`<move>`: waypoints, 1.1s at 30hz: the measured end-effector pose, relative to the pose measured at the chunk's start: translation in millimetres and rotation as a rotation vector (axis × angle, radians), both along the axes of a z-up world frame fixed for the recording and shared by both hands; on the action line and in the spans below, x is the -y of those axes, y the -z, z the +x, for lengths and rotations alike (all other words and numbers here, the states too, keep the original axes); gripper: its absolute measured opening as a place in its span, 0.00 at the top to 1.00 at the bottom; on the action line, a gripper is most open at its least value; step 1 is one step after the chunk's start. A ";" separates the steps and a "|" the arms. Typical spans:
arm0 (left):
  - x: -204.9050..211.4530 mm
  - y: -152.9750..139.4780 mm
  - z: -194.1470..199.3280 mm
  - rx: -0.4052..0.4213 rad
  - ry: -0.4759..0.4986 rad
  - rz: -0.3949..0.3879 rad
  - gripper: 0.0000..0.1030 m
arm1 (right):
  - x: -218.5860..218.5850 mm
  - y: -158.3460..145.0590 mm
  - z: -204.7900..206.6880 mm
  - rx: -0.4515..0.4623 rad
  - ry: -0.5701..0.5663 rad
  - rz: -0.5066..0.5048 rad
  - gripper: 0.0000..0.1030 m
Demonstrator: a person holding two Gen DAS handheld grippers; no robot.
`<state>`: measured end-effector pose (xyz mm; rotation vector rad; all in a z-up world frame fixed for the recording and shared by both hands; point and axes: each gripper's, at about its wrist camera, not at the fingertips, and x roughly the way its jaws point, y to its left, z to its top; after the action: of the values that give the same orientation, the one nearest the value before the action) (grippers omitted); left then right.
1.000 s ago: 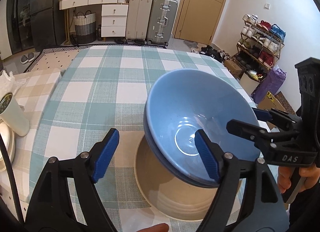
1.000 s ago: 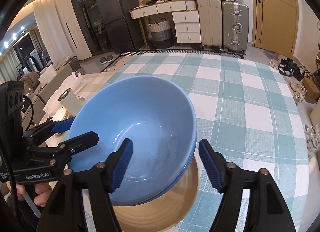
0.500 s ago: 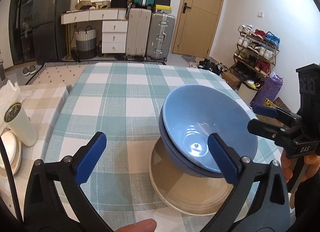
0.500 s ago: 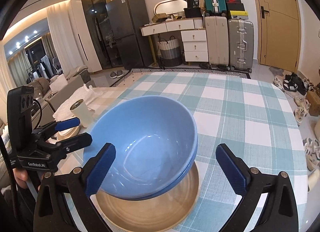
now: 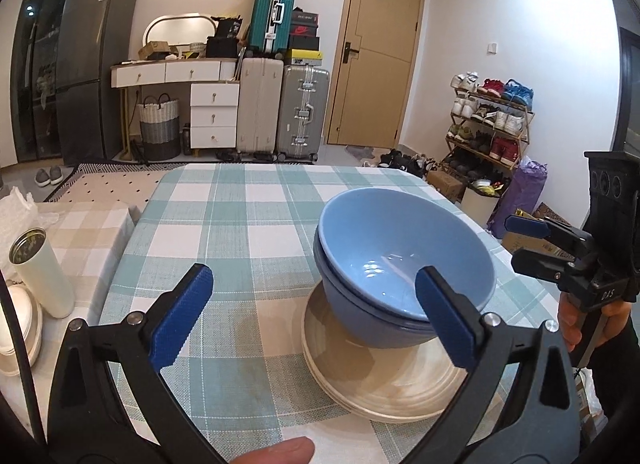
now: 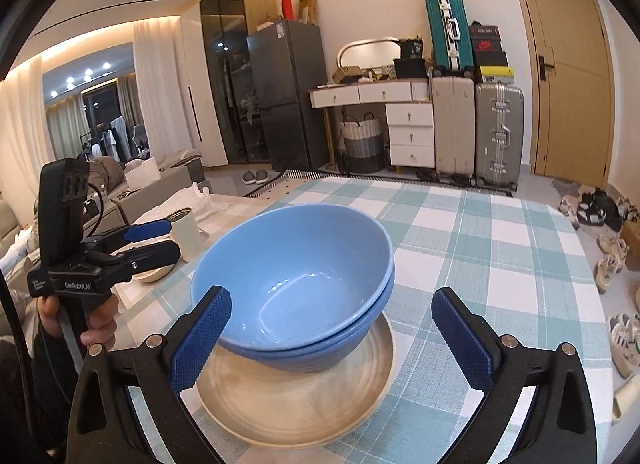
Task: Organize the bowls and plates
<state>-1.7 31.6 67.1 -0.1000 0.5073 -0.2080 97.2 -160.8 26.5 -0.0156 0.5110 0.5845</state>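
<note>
Two nested blue bowls [image 5: 400,264] [image 6: 296,280] rest on a stack of beige plates [image 5: 384,380] [image 6: 296,408] near the table's front edge. My left gripper [image 5: 316,316] stands wide open just short of the stack, nothing between its blue pads. My right gripper [image 6: 332,336] is wide open too, pulled back from the bowls, whose near side shows between its pads untouched. Each view catches the other gripper beside the stack: the right gripper [image 5: 532,242] in the left wrist view, the left gripper [image 6: 156,240] in the right wrist view.
The checked tablecloth [image 5: 240,224] covers the table. On a side surface to the left stand a white tumbler [image 5: 40,272] [image 6: 186,234] and a small white dish [image 5: 16,328]. Suitcases, drawers, a shoe rack [image 5: 488,120] and a door lie beyond.
Both grippers opened wider, let go of the blue bowl's rim and drew back from the stack. The bowls now sit level on the plates.
</note>
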 end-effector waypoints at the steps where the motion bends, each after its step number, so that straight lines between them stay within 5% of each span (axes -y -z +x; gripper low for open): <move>1: 0.0 1.9 -2.4 0.010 0.003 0.001 0.02 | 1.0 1.2 -3.4 0.010 -0.002 -0.002 0.01; 17: -7.3 42.6 -13.4 0.038 0.000 0.006 0.02 | 10.8 22.1 -36.9 0.117 -0.052 0.014 0.01; 33: 6.2 66.4 -10.2 0.068 0.028 0.055 0.02 | 9.7 49.7 -41.9 0.123 -0.071 -0.002 0.01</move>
<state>-11.8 25.4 0.7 -0.0322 0.4469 -0.2238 55.3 -170.5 -23.2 -0.0714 0.3926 0.6487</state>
